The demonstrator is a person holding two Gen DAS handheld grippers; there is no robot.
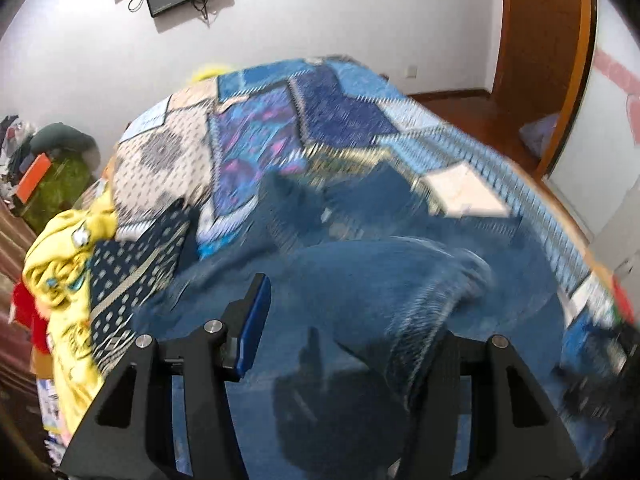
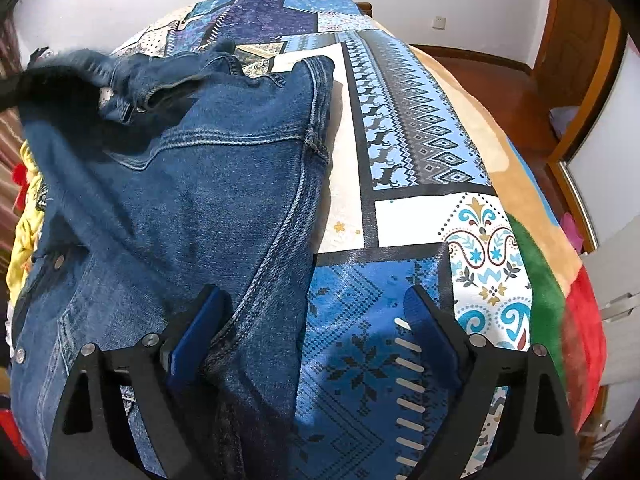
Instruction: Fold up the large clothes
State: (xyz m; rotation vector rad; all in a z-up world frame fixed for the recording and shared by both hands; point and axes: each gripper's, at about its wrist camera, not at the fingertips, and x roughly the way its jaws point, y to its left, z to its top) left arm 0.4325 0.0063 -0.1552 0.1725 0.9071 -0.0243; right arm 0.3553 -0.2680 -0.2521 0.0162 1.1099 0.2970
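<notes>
A denim jacket lies partly folded on the bed, ahead of the empty, wide-open right hand-held gripper, while the half-open left hand-held gripper appears to hold a blurred sleeve, with more folds seemingly left.
</notes>
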